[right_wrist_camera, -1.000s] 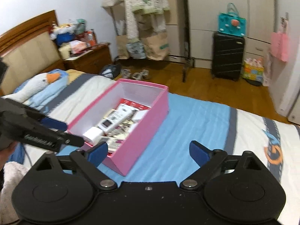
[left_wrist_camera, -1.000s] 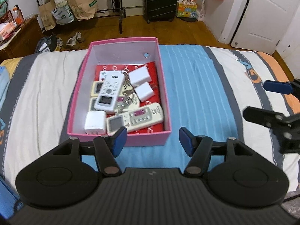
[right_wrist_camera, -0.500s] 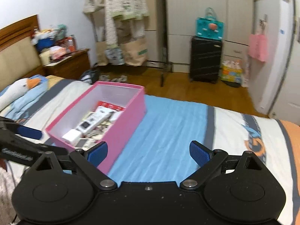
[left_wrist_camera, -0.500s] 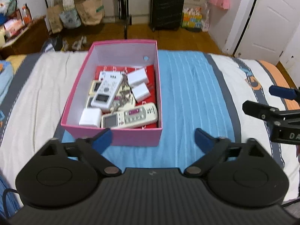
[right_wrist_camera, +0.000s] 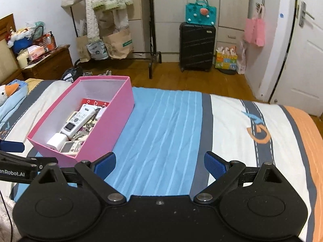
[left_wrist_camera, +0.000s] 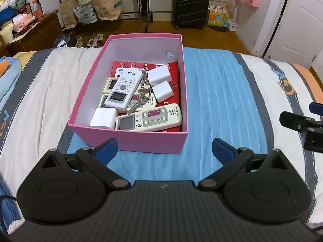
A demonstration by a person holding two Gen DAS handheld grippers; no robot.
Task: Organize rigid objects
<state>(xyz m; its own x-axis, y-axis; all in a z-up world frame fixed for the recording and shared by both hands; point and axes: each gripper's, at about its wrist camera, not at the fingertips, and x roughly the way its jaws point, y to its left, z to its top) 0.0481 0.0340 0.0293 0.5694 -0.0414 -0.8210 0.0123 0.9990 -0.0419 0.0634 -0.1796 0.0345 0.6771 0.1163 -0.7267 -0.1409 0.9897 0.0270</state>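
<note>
While hovering over bed (left_wrist_camera: 222,92) near pink box (left_wrist_camera: 133,139) w/ remotes, L gripper (left_wrist_camera: 164,149) just spread fingers wide, empty; R gripper (right_wrist_camera: 159,164) wide apart, empty

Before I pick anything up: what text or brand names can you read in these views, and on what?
"TCL": white remote, top of the pile in the pink box.
"enRobot.AI", cut off at the frame edge: left gripper's arm.
Unreadable: cream remote's button labels, paper bag's green print.
</note>
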